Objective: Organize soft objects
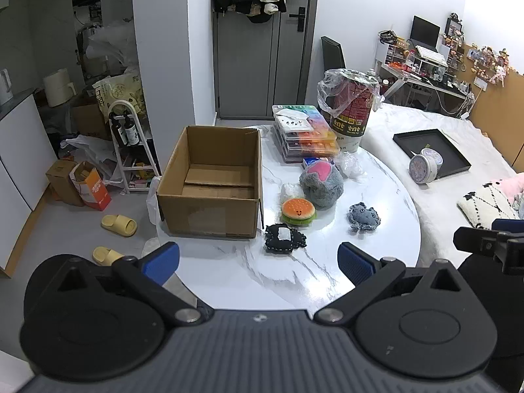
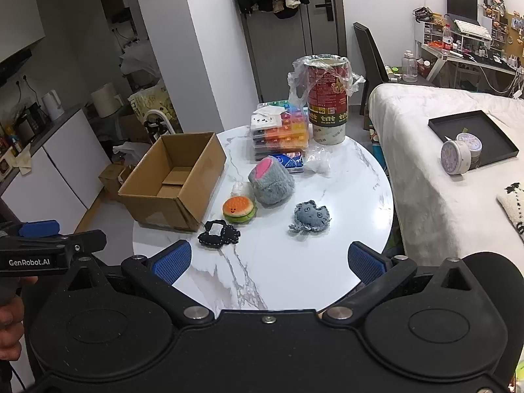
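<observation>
With both the left gripper [image 1: 258, 263] and right gripper [image 2: 268, 262] spread wide and empty, pinch the light, squashy burger toy [image 1: 298, 213], lying just right of the cardboard box [image 1: 209, 180], across its middle.

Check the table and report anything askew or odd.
The cardboard box overhangs the round table's left edge. The grey plush lies tipped on its side. Both grippers, left and right, are open and empty.

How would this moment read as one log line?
left tongs: open, empty | right tongs: open, empty | brown cardboard box: empty | soft toys: on table
</observation>
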